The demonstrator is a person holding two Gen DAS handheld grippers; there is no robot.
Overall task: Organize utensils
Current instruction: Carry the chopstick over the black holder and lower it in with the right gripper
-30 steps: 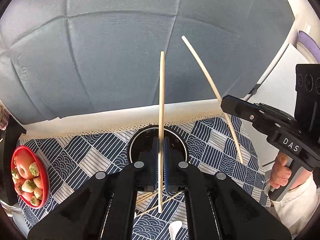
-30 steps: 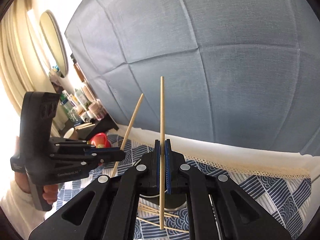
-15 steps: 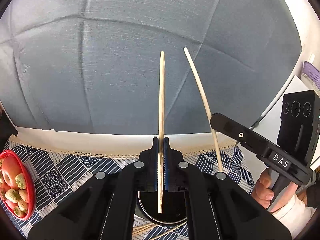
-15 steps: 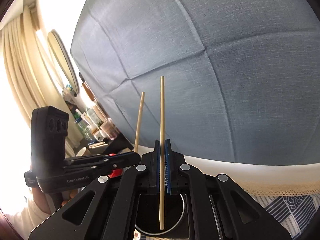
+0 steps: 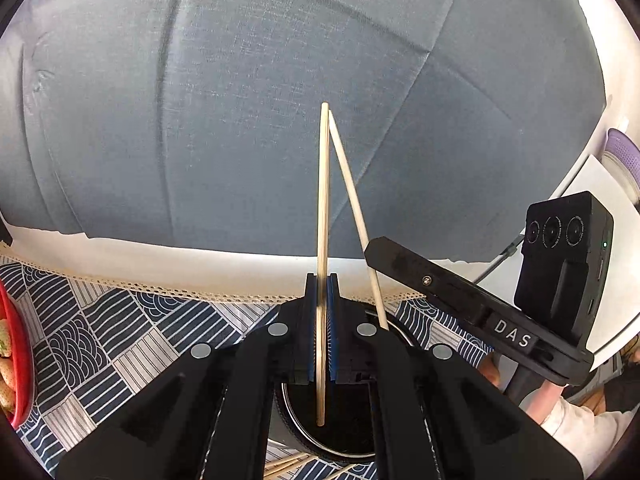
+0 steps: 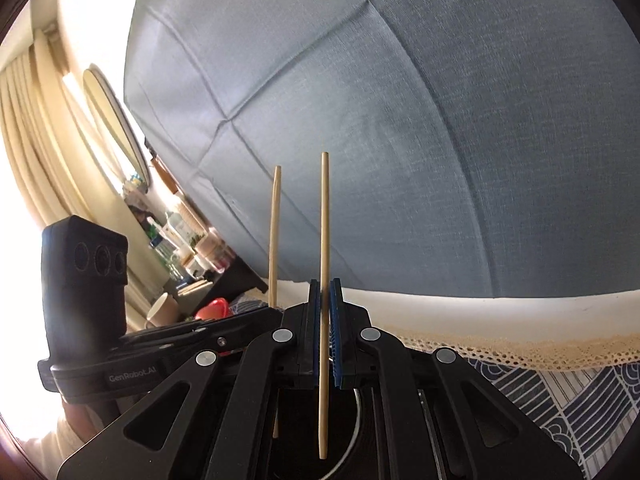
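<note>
My left gripper (image 5: 322, 292) is shut on an upright wooden chopstick (image 5: 323, 208), its lower end over the mouth of a round black holder (image 5: 340, 440). My right gripper (image 6: 324, 300) is shut on a second upright chopstick (image 6: 324, 240), its lower end over the same holder (image 6: 344, 456). The right gripper (image 5: 460, 296) comes in from the right in the left wrist view with its chopstick (image 5: 352, 200) leaning toward mine. The left gripper (image 6: 168, 352) and its chopstick (image 6: 274, 232) show at the left of the right wrist view.
A blue-patterned tablecloth (image 5: 120, 344) with a lace edge covers the table. A red bowl of fruit (image 5: 16, 364) sits at the far left. Loose chopsticks (image 5: 288, 465) lie in front of the holder. A grey-blue sofa back (image 5: 240, 120) rises behind. A shelf of bottles (image 6: 180, 240) stands far left.
Both grippers have come closer together over the black holder, and the two chopsticks now stand nearly side by side, their top ends almost meeting in the left wrist view.
</note>
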